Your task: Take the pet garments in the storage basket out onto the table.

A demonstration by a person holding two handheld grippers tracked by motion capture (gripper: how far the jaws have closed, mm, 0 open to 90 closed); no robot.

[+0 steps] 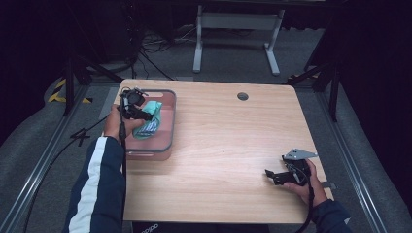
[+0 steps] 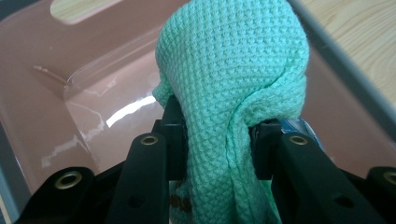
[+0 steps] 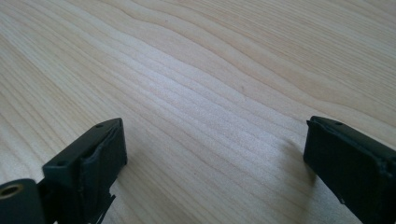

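Observation:
A mint-green knitted cloth (image 2: pixel 233 70) hangs bunched over a clear pinkish bin (image 1: pixel 167 124) at the table's left. My left gripper (image 1: pixel 145 116) is shut on the cloth (image 1: pixel 151 116), its black jaws pinching the fabric from both sides in the left gripper view (image 2: pixel 217 140). A bit of blue shows behind the right jaw. Near the table's front right, my right gripper (image 1: pixel 272 175) stands open low over bare wood, jaws wide apart with nothing between them (image 3: pixel 215 144).
The bin's floor (image 2: pixel 93 116) is bare and glossy, with a handle slot (image 2: pixel 79 9) in its far wall. A round cable hole (image 1: pixel 242 96) sits at the table's back. Beyond the table stand a white frame (image 1: pixel 238 34) and floor cables.

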